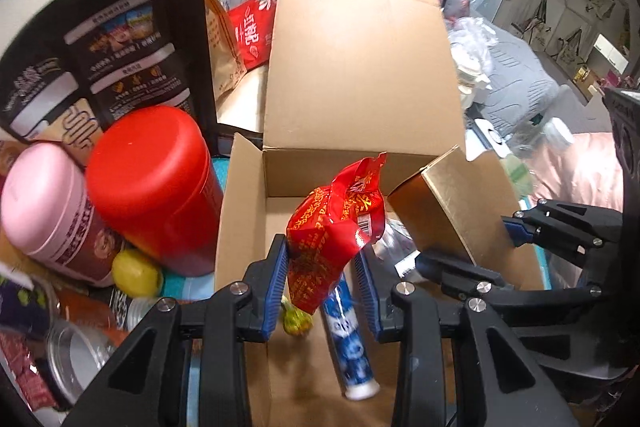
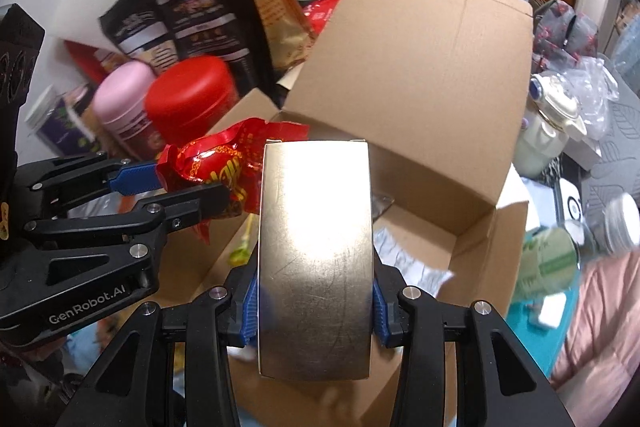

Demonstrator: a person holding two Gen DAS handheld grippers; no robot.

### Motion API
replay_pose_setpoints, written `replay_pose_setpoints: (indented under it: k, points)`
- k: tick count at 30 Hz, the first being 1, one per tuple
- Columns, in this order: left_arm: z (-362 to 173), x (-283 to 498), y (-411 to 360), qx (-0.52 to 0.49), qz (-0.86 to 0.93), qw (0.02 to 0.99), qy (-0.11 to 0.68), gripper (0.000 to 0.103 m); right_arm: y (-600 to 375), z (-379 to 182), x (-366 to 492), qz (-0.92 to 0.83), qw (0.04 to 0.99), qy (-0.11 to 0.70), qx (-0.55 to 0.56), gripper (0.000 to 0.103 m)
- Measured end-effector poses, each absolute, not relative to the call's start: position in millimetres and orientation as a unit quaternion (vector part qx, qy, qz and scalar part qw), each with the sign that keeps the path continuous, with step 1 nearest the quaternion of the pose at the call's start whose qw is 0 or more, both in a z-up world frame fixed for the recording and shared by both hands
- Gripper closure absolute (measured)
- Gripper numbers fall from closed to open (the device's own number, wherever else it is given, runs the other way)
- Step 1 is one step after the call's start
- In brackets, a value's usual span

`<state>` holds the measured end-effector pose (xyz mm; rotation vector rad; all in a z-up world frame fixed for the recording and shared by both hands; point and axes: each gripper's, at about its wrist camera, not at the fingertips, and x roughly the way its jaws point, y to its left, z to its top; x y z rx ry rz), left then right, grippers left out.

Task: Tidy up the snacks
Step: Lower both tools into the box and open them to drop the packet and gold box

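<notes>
Left wrist view: the left gripper (image 1: 324, 275) clamps a red snack packet (image 1: 332, 223), the right gripper (image 2: 314, 301) a gold box (image 2: 316, 251), both poised above the open cardboard box (image 1: 360, 67); releasing them inside likely comes next.

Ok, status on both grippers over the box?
Left gripper shut on red snack packet. Right gripper shut on gold box. Both above open cardboard box; blue tube already inside.

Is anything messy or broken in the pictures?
Nothing looks broken or spilled. The red snack bag in the left gripper is crumpled, with a twisted top. The gold box in the right gripper looks scuffed, and the cardboard box sits among crowded clutter.
</notes>
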<state>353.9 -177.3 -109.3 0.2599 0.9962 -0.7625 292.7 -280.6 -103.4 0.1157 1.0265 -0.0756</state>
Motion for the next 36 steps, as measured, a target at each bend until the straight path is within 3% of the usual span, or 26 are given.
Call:
replay_pose_setpoints:
  k: [20,25,30,36]
  points:
    - [-160.4,377.6,-214.5,0.197,-0.309,0.8,0.475,0.07,-302.5,-165.1,337.4,-0.057,0.841,0.536,0.042,0.059]
    - [-161.4,376.3,-217.7,0.208,-0.298,0.796,0.484,0.069,-302.3,-165.6,336.2,-0.067,0.838,0.54,0.035,0.055]
    - [-160.8,378.9,-211.2,0.188,-0.29,0.787,0.511,0.069,-302.5,-163.0,330.6,-0.082,0.835,0.543,0.036,0.041]
    - [-153.9,365.1,-208.9,0.21,-0.27,0.793,0.504,0.065,-300.7,-160.7,317.7,-0.091,0.829,0.551,0.027,0.04]
